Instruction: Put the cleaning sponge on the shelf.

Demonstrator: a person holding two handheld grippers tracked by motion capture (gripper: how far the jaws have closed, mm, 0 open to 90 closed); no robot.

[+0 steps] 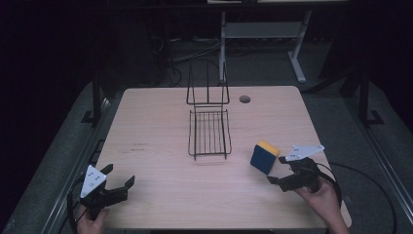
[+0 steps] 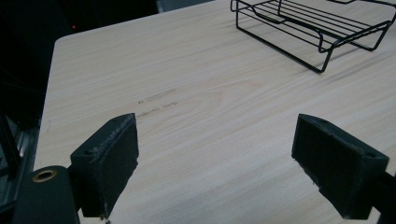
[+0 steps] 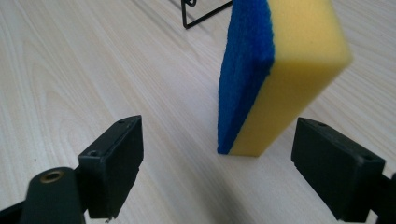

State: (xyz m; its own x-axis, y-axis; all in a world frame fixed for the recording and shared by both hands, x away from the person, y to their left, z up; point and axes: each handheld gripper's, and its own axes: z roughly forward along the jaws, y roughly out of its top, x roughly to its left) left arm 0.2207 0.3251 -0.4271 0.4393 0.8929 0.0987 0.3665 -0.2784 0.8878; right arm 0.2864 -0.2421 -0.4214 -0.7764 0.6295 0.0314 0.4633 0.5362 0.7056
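A sponge, yellow with a blue scouring face, stands on edge on the wooden table at the right. My right gripper sits just behind it near the front right corner, open, with the sponge a little ahead of its spread jaws and touching neither. A black wire rack rests at the table's middle, its upright back toward the far edge. At the front left corner my left gripper is open over bare wood, with the rack far ahead of it.
A round cable hole lies near the table's far edge. Behind the table stand a desk frame and cables on a dark floor. Faint scuff marks cross the wood left of the rack.
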